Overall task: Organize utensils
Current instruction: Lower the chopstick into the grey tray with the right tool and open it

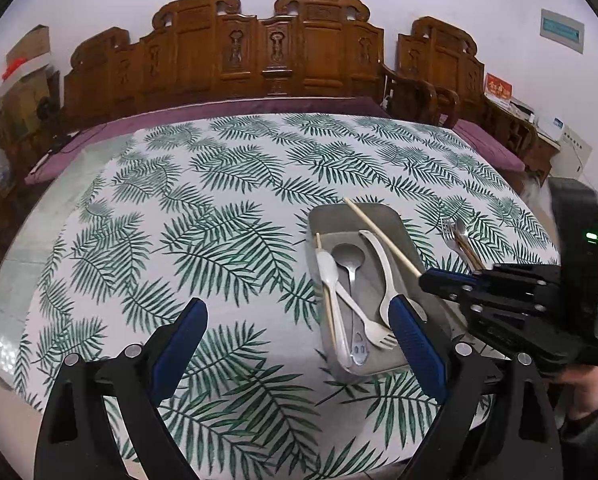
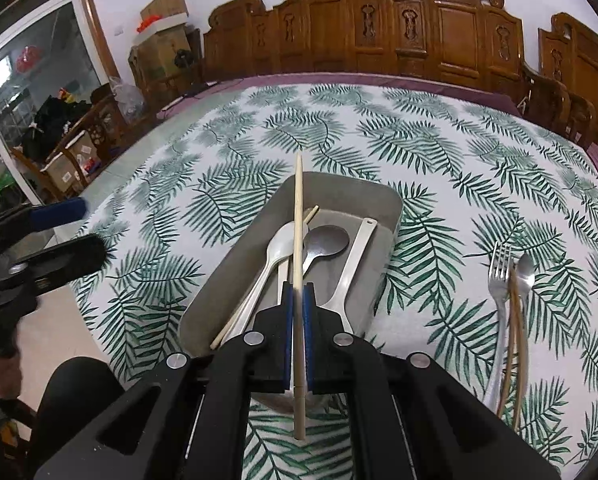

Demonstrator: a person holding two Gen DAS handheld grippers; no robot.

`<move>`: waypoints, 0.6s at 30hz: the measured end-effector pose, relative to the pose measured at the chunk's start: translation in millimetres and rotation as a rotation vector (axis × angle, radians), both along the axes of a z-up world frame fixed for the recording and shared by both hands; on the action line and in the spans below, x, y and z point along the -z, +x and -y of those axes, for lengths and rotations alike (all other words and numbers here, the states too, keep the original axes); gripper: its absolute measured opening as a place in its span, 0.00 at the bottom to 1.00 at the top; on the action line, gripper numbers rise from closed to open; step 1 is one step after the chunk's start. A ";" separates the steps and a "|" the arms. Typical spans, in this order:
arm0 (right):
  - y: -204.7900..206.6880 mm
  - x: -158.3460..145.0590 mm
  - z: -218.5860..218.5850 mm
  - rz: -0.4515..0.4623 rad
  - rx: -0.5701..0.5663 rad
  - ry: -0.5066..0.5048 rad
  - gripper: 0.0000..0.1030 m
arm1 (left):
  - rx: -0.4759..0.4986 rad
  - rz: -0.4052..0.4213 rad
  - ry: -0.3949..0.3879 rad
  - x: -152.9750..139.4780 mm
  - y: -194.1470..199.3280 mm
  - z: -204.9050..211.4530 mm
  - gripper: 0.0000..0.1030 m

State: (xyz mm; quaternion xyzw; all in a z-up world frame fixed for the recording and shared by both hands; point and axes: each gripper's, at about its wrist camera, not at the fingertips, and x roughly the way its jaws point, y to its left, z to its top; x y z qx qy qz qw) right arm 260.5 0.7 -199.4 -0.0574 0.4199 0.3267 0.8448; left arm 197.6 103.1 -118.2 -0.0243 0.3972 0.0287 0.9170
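A grey tray (image 1: 339, 216) (image 2: 339, 188) lies on the leaf-print tablecloth. In it are a metal spoon (image 1: 349, 258) (image 2: 325, 240), a white spoon (image 2: 279, 248), a white fork (image 1: 381, 338) and a chopstick (image 1: 331, 316). My right gripper (image 2: 297, 308) (image 1: 451, 284) is shut on a pale chopstick (image 2: 298, 220) (image 1: 379, 236). It holds that chopstick just above the tray, tip pointing away. My left gripper (image 1: 299, 340) (image 2: 79, 232) stands open at the tray's near left, with nothing between its fingers.
To the right of the tray, a metal fork (image 2: 499, 272) (image 1: 447, 232), a metal spoon (image 2: 525, 270) and brown chopsticks (image 2: 515, 340) lie together on the cloth. A carved wooden bench (image 1: 267, 52) runs behind the table. A person's hand (image 1: 587, 388) holds the right gripper.
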 end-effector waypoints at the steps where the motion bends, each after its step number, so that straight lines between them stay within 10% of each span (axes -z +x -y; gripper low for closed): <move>1: 2.5 2.5 -2.2 -0.008 0.004 -0.003 0.06 | -0.001 0.001 0.000 -1.1 -1.3 -1.1 0.86; 18: 27.4 37.5 -28.1 -0.132 0.020 0.017 0.06 | -0.006 0.002 -0.025 2.1 -9.6 -9.7 0.86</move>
